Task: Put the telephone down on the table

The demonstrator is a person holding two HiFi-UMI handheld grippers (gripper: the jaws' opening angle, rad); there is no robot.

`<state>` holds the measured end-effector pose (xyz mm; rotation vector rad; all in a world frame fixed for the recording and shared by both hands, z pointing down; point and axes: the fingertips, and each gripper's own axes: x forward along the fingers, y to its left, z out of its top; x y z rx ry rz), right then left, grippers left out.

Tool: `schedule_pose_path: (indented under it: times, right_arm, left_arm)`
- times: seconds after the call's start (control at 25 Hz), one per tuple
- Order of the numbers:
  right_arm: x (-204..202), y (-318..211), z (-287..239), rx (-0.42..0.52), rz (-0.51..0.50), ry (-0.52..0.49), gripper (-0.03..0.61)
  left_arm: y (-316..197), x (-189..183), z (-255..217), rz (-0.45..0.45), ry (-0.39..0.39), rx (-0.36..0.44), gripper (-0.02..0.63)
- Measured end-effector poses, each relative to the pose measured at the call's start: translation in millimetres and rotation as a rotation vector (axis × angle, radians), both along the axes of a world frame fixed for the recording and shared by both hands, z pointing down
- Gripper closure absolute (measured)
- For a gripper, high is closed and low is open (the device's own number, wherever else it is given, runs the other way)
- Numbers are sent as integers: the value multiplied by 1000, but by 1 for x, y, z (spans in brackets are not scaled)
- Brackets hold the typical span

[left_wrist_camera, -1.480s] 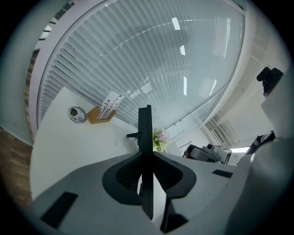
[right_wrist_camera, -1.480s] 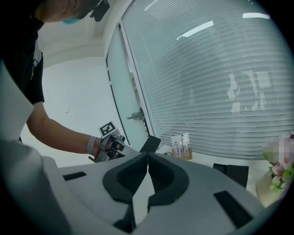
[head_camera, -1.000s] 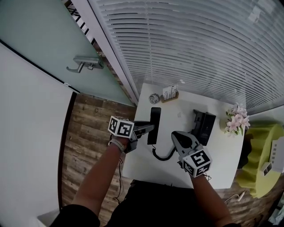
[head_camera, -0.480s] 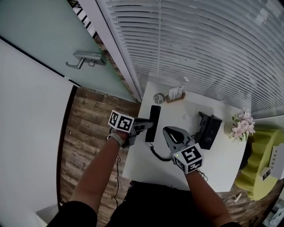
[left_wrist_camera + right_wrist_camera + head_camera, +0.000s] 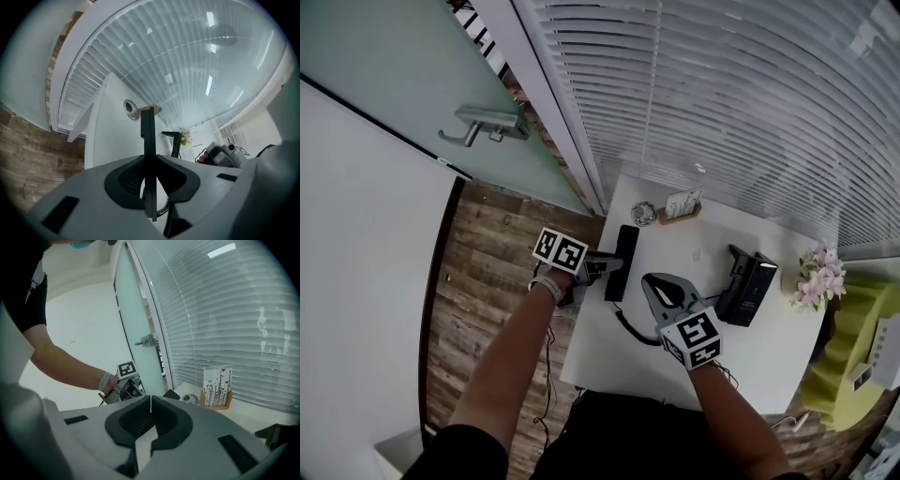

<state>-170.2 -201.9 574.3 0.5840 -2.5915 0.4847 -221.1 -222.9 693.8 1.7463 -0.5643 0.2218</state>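
**Head view:** handset (image 5: 625, 246) is clamped in the left gripper (image 5: 609, 267), jaws narrow on its mid-section, over the left side of the table (image 5: 741, 356). It is laid lengthwise, near to far. Contact with the table can't be told. Cord (image 5: 628, 325) is looped from its near end toward the right gripper (image 5: 652, 281). That gripper is positioned just right of the handset, apart from it. Base (image 5: 748, 286) is seen further right, with flowers (image 5: 820, 274) beyond.

**Left gripper view:** handset is seen edge-on between the jaws, pressed on both faces, with its far end pointed at the table's far edge.

**Right gripper view:** jaws are closed together, with nothing between them. Handset end is seen just past the tips, and the card holder (image 5: 217, 387) further right.
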Motion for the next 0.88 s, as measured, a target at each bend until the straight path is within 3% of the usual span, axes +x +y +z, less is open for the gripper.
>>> schedule_pose_path:
  times: [0.48,0.88]
  right_arm:
    - [3,-6,14,-18,5,19,554]
    - [9,-8,22,-30,7,29,554]
  left_arm:
    - [-7,5,15,21,-38,-22,532]
    - [-8,1,22,43,-141,-12,515]
